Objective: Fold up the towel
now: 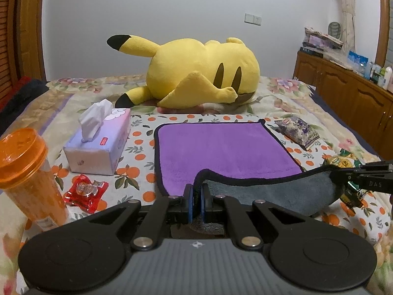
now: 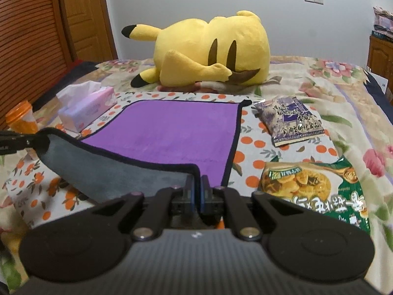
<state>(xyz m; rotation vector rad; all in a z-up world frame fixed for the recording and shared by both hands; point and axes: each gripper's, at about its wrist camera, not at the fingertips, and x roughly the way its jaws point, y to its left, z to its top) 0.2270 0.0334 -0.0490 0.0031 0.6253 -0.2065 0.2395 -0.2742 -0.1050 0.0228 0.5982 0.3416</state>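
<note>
Towel: the purple towel (image 1: 221,150) lies on the orange-print cloth (image 1: 137,147) on the bed, its far half flat, its near edge lifted so the grey underside (image 1: 270,191) faces up and sags between the two grippers.
Left gripper: the left gripper (image 1: 196,196) has its blue-padded fingers pressed together on the near left corner of the towel, black hem caught between them.
Right gripper: the right gripper (image 2: 197,191) pinches the near right corner of the towel, fingers closed on the hem; in the left wrist view it shows at the right edge, holding the raised corner.
Tissue box: a tissue box (image 1: 98,145) stands left of the towel, apart from it.
Orange bottle: an orange bottle (image 1: 27,172) stands upright at the near left.
Red wrapper: a red candy wrapper (image 1: 84,191) lies between the bottle and the towel.
Snack bags: a purple snack bag (image 2: 289,123) lies right of the towel; a green snack bag (image 2: 319,191) lies nearer, just beside the right gripper.
Plush toy: a yellow plush toy (image 1: 203,73) lies on its side beyond the towel.
</note>
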